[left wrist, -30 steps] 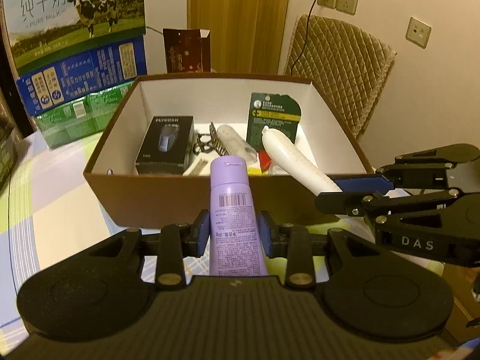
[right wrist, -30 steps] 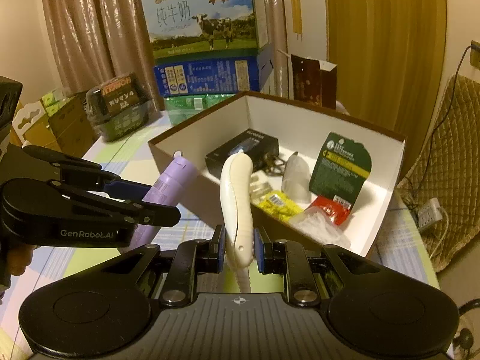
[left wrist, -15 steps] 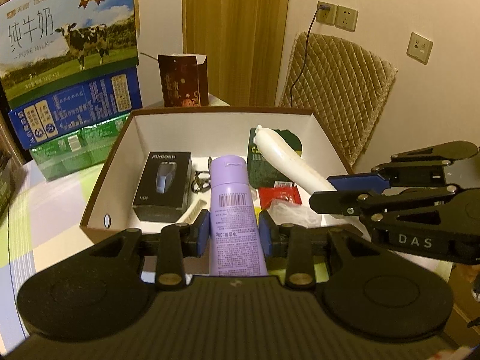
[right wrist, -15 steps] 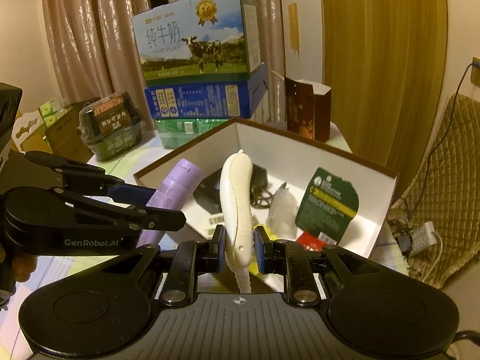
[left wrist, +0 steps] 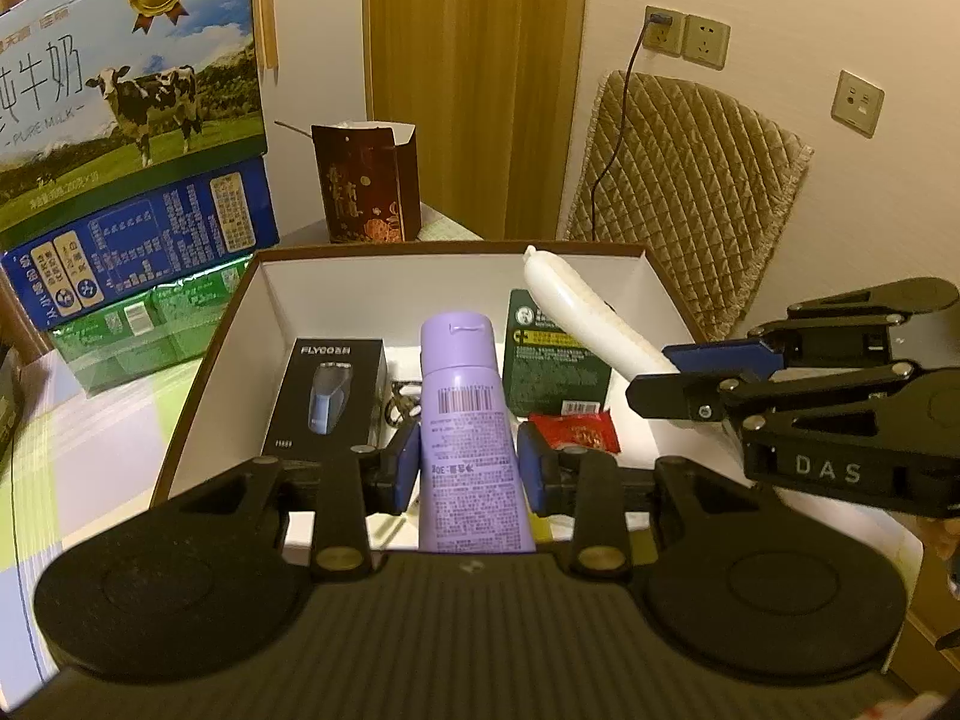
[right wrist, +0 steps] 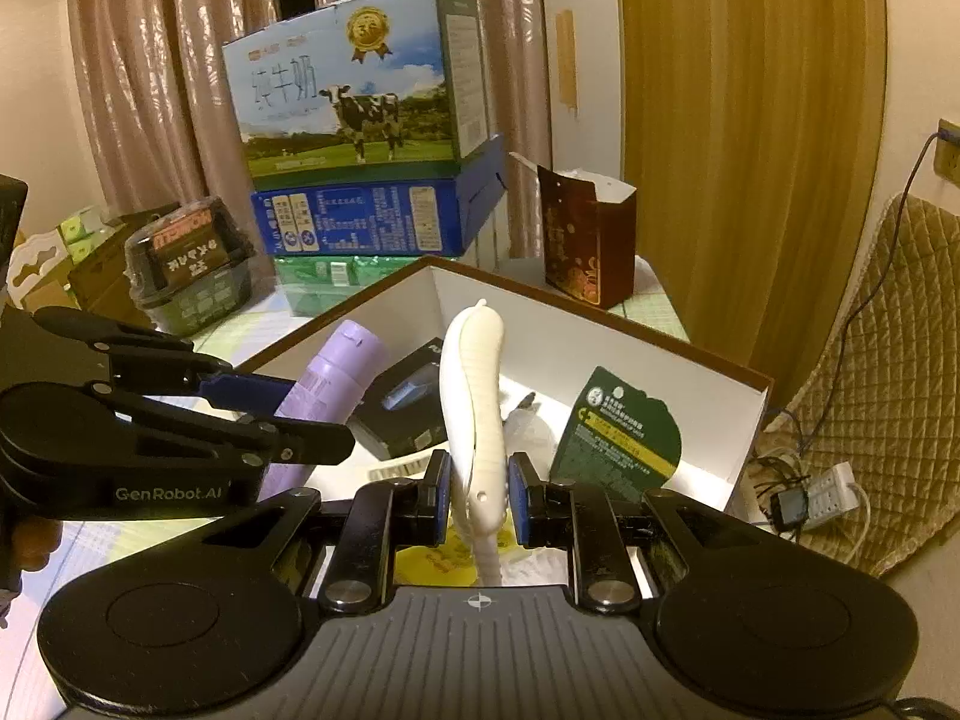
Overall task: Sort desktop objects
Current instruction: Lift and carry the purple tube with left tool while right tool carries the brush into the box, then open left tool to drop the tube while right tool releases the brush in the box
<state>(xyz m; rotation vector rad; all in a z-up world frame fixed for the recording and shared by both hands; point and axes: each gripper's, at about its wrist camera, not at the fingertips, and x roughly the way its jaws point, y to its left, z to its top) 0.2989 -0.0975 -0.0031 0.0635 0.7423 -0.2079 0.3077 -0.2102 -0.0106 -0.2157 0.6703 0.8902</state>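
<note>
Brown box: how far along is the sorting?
Done: the shaver box, green packet and red sachet already lie inside the brown box. In hand: the left gripper is shut on the purple tube, the right gripper on the white tool, both over the box. Left: release both.

Glossy lilac plastic tube [left wrist: 465, 420]; box [left wrist: 654, 276], seemingly matt cardboard.

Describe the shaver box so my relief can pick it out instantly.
Find the brown, white-lined cardboard box beside the stacked milk cartons. Flat on its floor by the left wall lies the shaver box: the only black carton, printed FLYCO with a blue shaver picture.
</note>
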